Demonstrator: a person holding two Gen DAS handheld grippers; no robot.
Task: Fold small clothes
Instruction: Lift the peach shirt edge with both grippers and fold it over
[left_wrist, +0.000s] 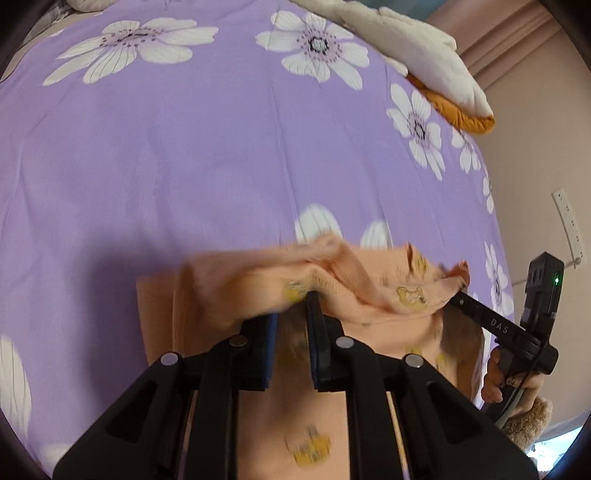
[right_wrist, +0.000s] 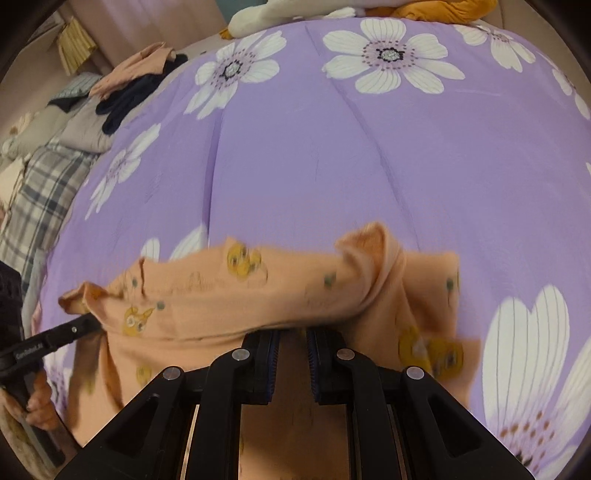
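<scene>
Above the purple flower-printed bedspread (right_wrist: 332, 166), the left gripper (left_wrist: 291, 310) and right gripper (right_wrist: 291, 334) each pinched a raised edge of the small peach cartoon-print garment (right_wrist: 236, 302), and uneven pulling risked one thin fold slipping free, skewing the crease.

Flowered purple bedspread (right_wrist: 332, 166), cream pillow (left_wrist: 424, 55), clothes heap (right_wrist: 122, 85).

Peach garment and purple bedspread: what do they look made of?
Peach garment: soft knit, probably cotton jersey; matte, drapes in limp folds, printed cartoon figures. Purple bedspread: thin woven cloth, likely cotton; matte, fine creases, printed white flowers.
</scene>
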